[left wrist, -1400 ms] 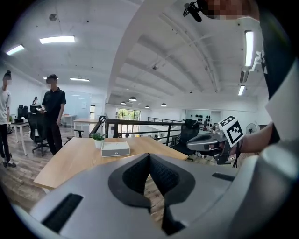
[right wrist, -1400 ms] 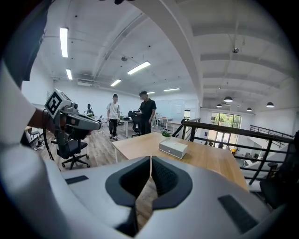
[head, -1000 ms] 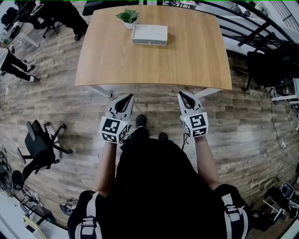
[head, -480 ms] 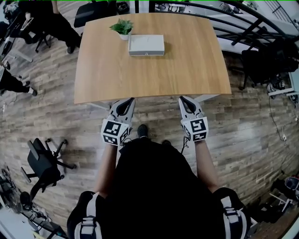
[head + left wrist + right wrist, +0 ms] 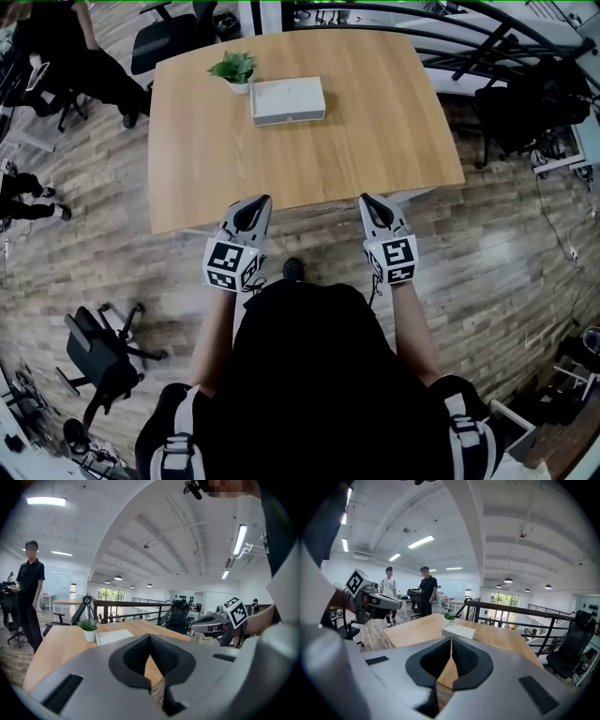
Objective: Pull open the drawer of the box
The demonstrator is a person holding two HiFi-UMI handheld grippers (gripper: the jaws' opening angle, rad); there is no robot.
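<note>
Two empty grippers, jaws closed tip to tip, are being held mid-frame at the table [image 5: 375, 141] edge: left gripper [image 5: 255, 202], right gripper [image 5: 367, 200] | box [image 5: 287, 97] is sitting upper centre, well apart | step judged: approach | next: box being reached, jaws being opened at drawer [image 5: 290, 118].

drawer [image 5: 290, 116] of box [image 5: 288, 97] too small to tell (handle likewise), bystander [image 5: 21, 182] edge-cropped

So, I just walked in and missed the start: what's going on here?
A person stands at the near edge of the wooden table, a gripper in each hand. The left gripper and right gripper are both shut and empty. The white box sits far across, beside a potted plant, untouched.
</note>
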